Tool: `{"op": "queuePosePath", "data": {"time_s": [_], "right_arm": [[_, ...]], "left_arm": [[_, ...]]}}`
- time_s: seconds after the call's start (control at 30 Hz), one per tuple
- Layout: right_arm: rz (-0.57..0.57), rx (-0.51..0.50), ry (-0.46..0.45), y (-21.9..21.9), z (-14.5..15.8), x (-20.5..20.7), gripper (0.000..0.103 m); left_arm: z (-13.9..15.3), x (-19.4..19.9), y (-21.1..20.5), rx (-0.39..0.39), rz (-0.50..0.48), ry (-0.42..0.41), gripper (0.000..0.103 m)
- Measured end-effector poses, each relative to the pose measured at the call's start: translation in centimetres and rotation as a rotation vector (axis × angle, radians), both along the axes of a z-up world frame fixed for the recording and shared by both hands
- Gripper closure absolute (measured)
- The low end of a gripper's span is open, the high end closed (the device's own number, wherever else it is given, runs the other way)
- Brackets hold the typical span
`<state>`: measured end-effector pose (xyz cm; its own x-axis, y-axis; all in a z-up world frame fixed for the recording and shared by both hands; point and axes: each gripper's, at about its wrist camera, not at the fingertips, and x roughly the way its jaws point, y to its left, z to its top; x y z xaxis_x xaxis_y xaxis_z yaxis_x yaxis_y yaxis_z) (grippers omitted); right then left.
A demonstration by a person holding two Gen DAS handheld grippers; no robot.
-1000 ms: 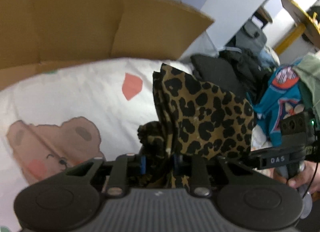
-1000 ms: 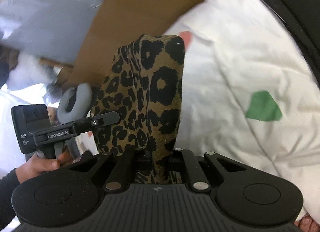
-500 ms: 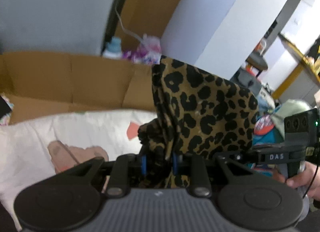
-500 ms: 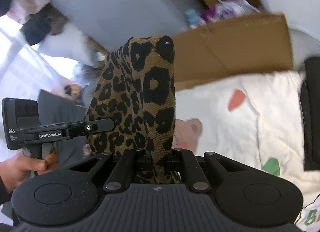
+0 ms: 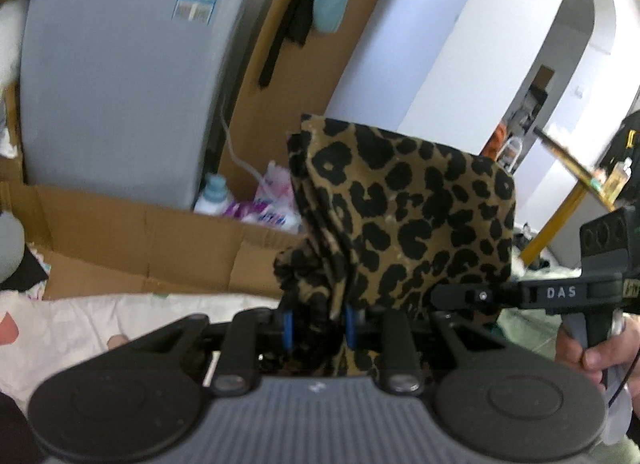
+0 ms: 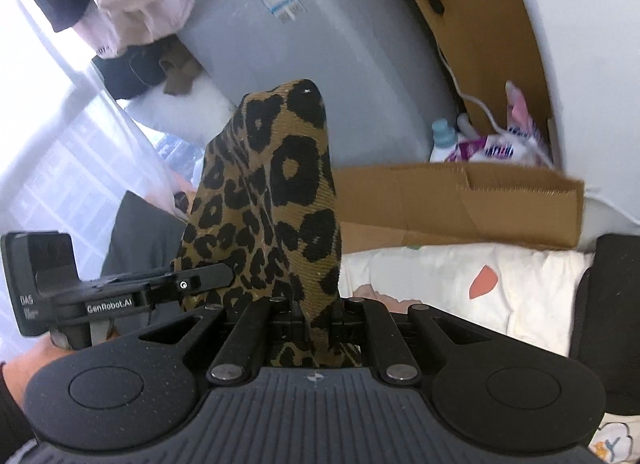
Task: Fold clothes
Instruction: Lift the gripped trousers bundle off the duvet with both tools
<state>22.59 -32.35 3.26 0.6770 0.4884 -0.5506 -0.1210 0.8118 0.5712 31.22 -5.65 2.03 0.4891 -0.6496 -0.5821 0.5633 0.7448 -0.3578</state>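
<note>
The leopard-print garment was found clenched in both the left gripper and right gripper, raised well above the bed compared with a second earlier; unfurling for folding was judged under way.

You had two grippers in play, the left gripper and the right gripper, both clamped on one leopard-print garment. You also had one grey appliance, one cardboard sheet, one white bottle and one printed quilt.
</note>
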Motion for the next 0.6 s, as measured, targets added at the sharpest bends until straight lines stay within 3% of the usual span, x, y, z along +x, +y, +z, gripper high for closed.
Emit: {"op": "queuePosePath", "data": {"time_s": [0.33, 0.6], "right_arm": [[-0.019, -0.091, -0.096, -1.4, 9.3, -4.0, 0.098], [-0.028, -0.135, -0.141, -3.0, 12.2, -6.8, 0.098]], "left_arm": [[6.2, -3.8, -2.4, -0.064, 0.013, -0.067, 0.078], [7.1, -6.8, -4.3, -0.094, 0.013, -0.079, 0.078]]}}
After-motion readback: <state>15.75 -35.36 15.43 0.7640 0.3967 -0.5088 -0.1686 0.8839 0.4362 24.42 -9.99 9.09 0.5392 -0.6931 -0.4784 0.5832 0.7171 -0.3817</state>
